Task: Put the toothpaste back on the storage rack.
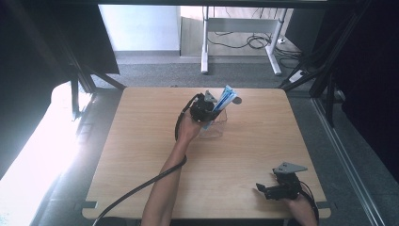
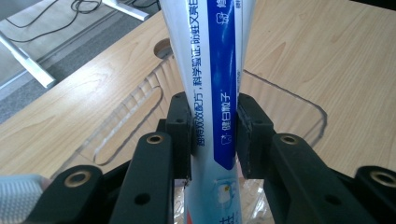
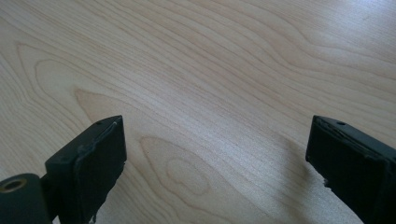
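Though the counter (image 1: 141, 155) is steady, the clear plastic box (image 1: 215, 128) at upper centre looks light; it could tip if the toothpaste tube (image 2: 215, 93), clamped by the left hand-held gripper (image 2: 214, 135), drags its rim. The right hand-held gripper (image 3: 215, 154) gapes idle, lower right.

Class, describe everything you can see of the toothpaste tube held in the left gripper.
The toothpaste tube is a soft-looking white tube with a blue band and printed Chinese text. It stands tilted, its lower end inside a clear plastic container on the wooden table. The left gripper has its black fingers clamped on both sides of it. Its cap is hidden.
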Demonstrator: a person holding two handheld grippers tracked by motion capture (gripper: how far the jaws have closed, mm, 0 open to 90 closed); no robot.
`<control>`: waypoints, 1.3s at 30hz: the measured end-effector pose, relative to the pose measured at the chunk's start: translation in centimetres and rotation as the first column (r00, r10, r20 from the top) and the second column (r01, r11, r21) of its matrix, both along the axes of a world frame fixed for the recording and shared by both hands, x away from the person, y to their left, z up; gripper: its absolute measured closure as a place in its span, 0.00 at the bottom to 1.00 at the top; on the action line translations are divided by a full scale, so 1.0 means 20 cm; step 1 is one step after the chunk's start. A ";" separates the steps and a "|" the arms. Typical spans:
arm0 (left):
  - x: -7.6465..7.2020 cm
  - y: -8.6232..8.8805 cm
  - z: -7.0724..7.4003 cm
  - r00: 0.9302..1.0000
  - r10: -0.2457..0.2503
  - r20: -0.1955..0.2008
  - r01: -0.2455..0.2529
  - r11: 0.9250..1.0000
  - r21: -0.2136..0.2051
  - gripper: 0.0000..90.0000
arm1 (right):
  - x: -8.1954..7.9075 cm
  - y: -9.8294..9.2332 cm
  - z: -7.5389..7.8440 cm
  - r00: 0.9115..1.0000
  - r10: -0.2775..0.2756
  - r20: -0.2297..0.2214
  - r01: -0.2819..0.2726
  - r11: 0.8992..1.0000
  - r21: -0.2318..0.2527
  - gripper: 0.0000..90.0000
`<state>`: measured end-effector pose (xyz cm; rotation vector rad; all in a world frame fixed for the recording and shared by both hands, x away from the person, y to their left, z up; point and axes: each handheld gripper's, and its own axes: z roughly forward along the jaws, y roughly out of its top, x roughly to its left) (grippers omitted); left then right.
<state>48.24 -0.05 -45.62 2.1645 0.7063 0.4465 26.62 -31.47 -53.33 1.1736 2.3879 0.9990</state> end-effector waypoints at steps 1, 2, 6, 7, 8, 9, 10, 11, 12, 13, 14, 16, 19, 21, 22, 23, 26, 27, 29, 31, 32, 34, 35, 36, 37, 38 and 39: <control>0.00 0.00 0.00 1.000 -0.002 0.001 0.002 1.000 0.007 0.78 | 0.00 0.00 0.00 1.000 0.001 0.000 -0.001 1.000 0.000 0.06; 0.00 0.00 0.00 1.000 -0.002 -0.003 0.002 1.000 0.009 0.78 | 0.00 0.00 0.00 1.000 0.002 0.000 -0.002 1.000 -0.001 0.06; -0.01 0.00 0.00 1.000 -0.005 -0.012 0.006 1.000 0.020 0.78 | 0.00 0.00 0.00 1.000 0.004 0.000 -0.004 1.000 -0.001 0.06; -0.01 0.00 0.00 1.000 -0.007 -0.012 0.007 1.000 0.023 0.78 | 0.00 0.00 0.00 1.000 0.003 0.000 -0.003 1.000 -0.002 0.06; -0.02 0.00 0.00 1.000 -0.006 -0.015 0.006 1.000 0.025 0.77 | 0.00 0.00 0.00 1.000 0.002 0.000 -0.002 1.000 -0.002 0.06; -0.02 0.00 0.00 1.000 -0.008 -0.016 0.008 0.999 0.031 0.77 | 0.00 0.00 0.00 1.000 0.003 0.000 -0.003 1.000 -0.002 0.06; -0.03 0.00 -0.01 1.000 -0.010 -0.016 0.010 0.999 0.038 0.77 | 0.00 0.00 0.00 1.000 0.003 0.001 -0.003 1.000 -0.003 0.06; -0.03 0.00 -0.01 1.000 -0.011 -0.018 0.012 0.999 0.046 0.77 | 0.00 0.00 0.00 1.000 0.003 0.001 -0.003 1.000 -0.003 0.06; -0.04 0.00 -0.01 1.000 -0.011 -0.018 0.012 0.999 0.050 0.77 | 0.00 0.00 0.00 1.000 0.003 0.001 -0.003 1.000 -0.004 0.06; -0.04 -0.01 -0.01 1.000 -0.013 -0.015 0.014 0.998 0.058 0.76 | 0.00 0.00 0.00 1.000 0.005 0.000 -0.005 1.000 -0.002 0.06; -0.05 -0.01 -0.01 1.000 -0.018 -0.011 0.018 0.997 0.072 0.76 | 0.00 0.00 0.00 1.000 0.005 0.000 -0.005 1.000 -0.002 0.06; -0.06 -0.01 -0.02 1.000 -0.021 -0.005 0.021 0.996 0.087 0.75 | 0.00 0.01 0.00 1.000 0.008 -0.001 -0.008 1.000 -0.002 0.06; -0.06 -0.01 -0.02 1.000 -0.015 -0.013 0.016 0.997 0.073 0.74 | 0.00 0.01 0.00 1.000 0.010 -0.002 -0.010 1.000 -0.005 0.06; -0.06 -0.01 -0.02 1.000 -0.010 -0.016 0.011 0.998 0.068 0.73 | 0.00 0.01 0.00 1.000 0.008 -0.001 -0.008 1.000 -0.005 0.06; -0.06 -0.01 -0.02 1.000 -0.008 -0.019 0.009 0.998 0.062 0.71 | 0.00 0.01 0.00 1.000 0.009 0.000 -0.009 1.000 -0.003 0.06; -0.06 0.00 -0.02 1.000 -0.003 -0.022 0.005 0.998 0.055 0.70 | 0.00 0.01 0.00 1.000 0.008 0.000 -0.008 1.000 -0.003 0.06; -0.06 0.01 -0.02 1.000 0.000 -0.018 0.001 0.999 0.047 0.65 | 0.00 0.01 0.00 1.000 0.007 0.002 -0.007 1.000 -0.004 0.06; -0.06 0.01 -0.01 1.000 0.001 -0.021 0.000 0.999 0.044 0.64 | 0.00 0.01 0.00 1.000 0.007 0.003 -0.007 1.000 -0.003 0.06; -0.06 0.02 -0.01 1.000 0.008 -0.023 -0.007 1.000 0.026 0.60 | 0.00 0.01 0.00 1.000 0.009 0.002 -0.009 1.000 -0.003 0.06; -0.06 0.03 0.00 1.000 0.014 -0.025 -0.014 1.000 0.008 0.55 | 0.00 0.01 0.00 1.000 0.010 0.001 -0.010 1.000 -0.003 0.06; -0.06 0.04 0.00 0.999 0.015 -0.031 -0.016 1.000 -0.008 0.53 | 0.00 0.01 0.00 1.000 0.010 0.001 -0.010 1.000 -0.003 0.06; -0.05 0.05 0.01 0.999 0.008 -0.052 -0.010 0.999 -0.031 0.47 | 0.00 0.01 0.00 1.000 0.008 0.002 -0.008 1.000 -0.005 0.06; -0.04 0.05 0.01 0.997 -0.004 -0.078 0.000 0.999 -0.050 0.43 | 0.00 0.01 0.00 1.000 0.010 0.003 -0.010 1.000 -0.002 0.06; -0.04 0.06 0.01 0.995 -0.011 -0.095 0.005 0.998 -0.061 0.39 | 0.00 0.01 0.00 1.000 0.008 0.004 -0.008 1.000 -0.003 0.06; -0.04 0.06 0.01 0.994 -0.007 -0.105 0.000 0.998 -0.064 0.35 | 0.00 0.01 0.00 1.000 0.008 0.004 -0.008 1.000 -0.004 0.06; -0.04 0.06 0.01 0.993 -0.009 -0.114 0.002 0.998 -0.064 0.30 | 0.00 0.01 0.00 1.000 0.008 0.004 -0.007 1.000 -0.003 0.06; -0.04 0.06 0.02 0.993 -0.009 -0.116 0.001 0.998 -0.065 0.26 | 0.00 0.01 0.00 1.000 0.007 0.004 -0.007 1.000 -0.004 0.06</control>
